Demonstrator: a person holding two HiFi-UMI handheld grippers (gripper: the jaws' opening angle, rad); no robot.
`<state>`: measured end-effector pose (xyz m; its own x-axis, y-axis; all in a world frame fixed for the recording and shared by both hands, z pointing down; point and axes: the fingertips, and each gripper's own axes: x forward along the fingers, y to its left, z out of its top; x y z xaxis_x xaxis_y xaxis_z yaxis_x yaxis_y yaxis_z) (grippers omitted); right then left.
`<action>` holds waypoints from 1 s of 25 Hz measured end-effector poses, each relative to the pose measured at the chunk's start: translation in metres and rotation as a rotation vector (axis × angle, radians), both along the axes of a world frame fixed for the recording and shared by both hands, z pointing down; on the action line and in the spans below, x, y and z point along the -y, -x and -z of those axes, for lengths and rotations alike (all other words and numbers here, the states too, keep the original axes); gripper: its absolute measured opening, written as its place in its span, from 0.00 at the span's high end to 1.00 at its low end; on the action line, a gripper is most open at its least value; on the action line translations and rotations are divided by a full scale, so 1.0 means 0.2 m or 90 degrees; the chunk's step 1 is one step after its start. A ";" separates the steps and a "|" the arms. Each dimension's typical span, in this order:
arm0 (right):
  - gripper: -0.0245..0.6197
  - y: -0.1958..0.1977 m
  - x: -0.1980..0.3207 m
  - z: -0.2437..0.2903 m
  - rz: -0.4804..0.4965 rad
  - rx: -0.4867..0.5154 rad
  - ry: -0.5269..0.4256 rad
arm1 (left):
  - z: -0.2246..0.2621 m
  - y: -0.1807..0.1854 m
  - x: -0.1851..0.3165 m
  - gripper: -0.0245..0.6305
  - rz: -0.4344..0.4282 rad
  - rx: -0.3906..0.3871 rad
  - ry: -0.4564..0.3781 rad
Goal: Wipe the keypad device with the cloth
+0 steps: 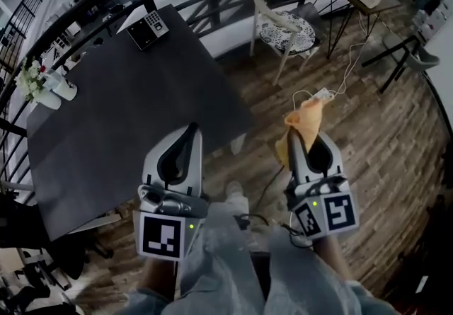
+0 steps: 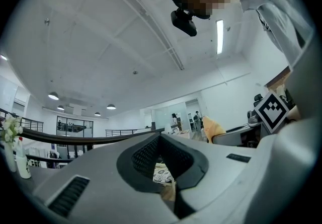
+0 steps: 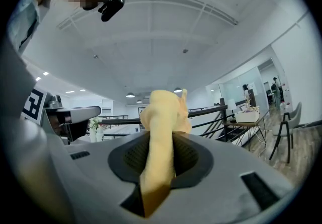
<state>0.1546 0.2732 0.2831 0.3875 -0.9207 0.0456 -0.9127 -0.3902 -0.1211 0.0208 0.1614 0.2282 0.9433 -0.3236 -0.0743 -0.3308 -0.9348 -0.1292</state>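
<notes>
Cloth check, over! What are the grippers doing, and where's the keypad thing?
Right gripper shut on yellow cloth, off the table. Left gripper shut, empty. Keypad device on table's far corner, not reached. Nothing blocking it.

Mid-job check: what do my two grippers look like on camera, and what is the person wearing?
The left gripper and the right gripper match: light grey, rounded shells that taper forward, with dark dimpled pads lining the jaws. Each carries a cube at the back with black-and-white square markers and a small green light. The person wears a pale shirt.
</notes>
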 end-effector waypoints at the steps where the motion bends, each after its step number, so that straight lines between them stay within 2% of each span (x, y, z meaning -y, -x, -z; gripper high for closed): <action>1: 0.80 -0.03 0.04 0.00 0.001 -0.002 0.001 | 0.00 -0.03 0.04 0.95 0.003 0.000 0.002; 14: 0.80 -0.22 0.46 -0.02 0.037 -0.002 0.013 | -0.01 -0.20 0.43 0.95 0.031 -0.009 0.005; 25: 0.80 -0.19 0.61 -0.02 0.074 -0.007 0.030 | -0.07 -0.11 0.58 0.95 0.088 -0.001 0.021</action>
<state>0.1936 0.1510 0.2874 0.2796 -0.9562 0.0865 -0.9532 -0.2873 -0.0940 0.0427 0.0459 0.2415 0.8895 -0.4526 -0.0632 -0.4569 -0.8840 -0.0988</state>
